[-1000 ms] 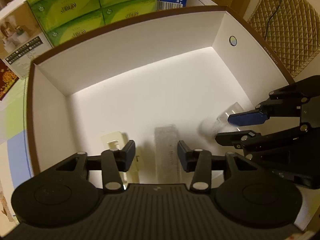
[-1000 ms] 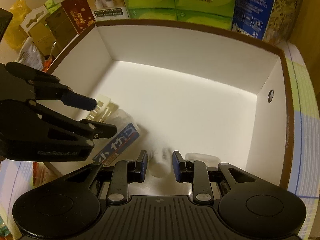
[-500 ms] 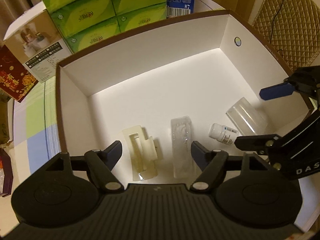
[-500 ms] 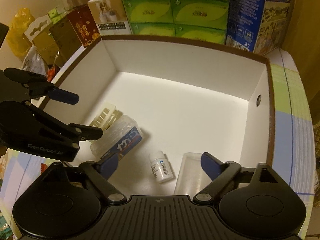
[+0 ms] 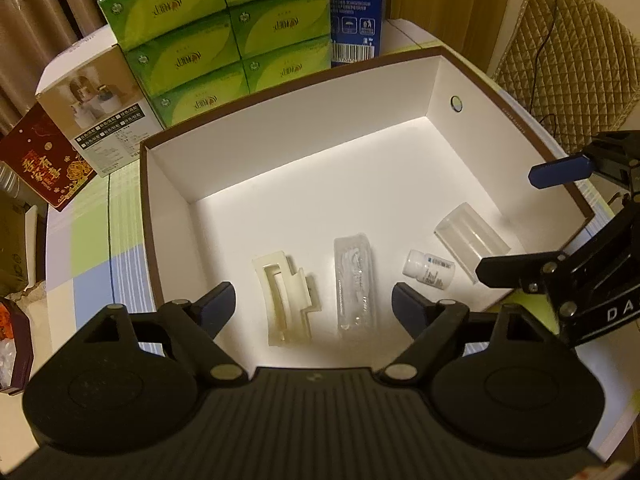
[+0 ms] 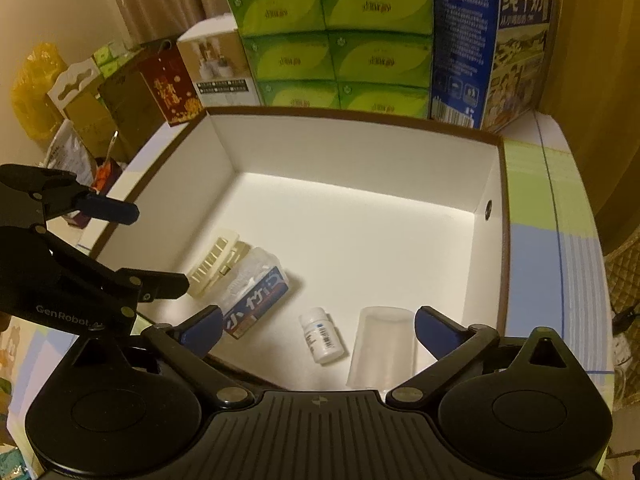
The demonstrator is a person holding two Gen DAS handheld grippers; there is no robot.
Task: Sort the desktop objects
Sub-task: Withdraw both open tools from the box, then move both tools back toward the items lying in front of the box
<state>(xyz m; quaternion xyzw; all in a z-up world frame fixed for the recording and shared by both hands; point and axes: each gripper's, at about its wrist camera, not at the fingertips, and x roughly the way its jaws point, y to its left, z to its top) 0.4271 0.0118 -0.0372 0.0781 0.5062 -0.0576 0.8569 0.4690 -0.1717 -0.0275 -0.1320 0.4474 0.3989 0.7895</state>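
Observation:
A white box with a brown rim holds four things along its near side: a cream plastic clip, a clear packet with a blue label, a small white bottle and a clear plastic cup on its side. My left gripper is open and empty, above the box's near edge. My right gripper is open and empty above the bottle and cup. Each gripper shows in the other's view, the right gripper and the left gripper.
Green tissue packs, a blue carton, a white product box and a red packet stand behind the box. A quilted chair back is at the right. More boxes and bags crowd the left.
Both grippers opened wide, let go of the packet and the bottle, and pulled back and up out of the box. The packet and bottle now lie on the box floor.

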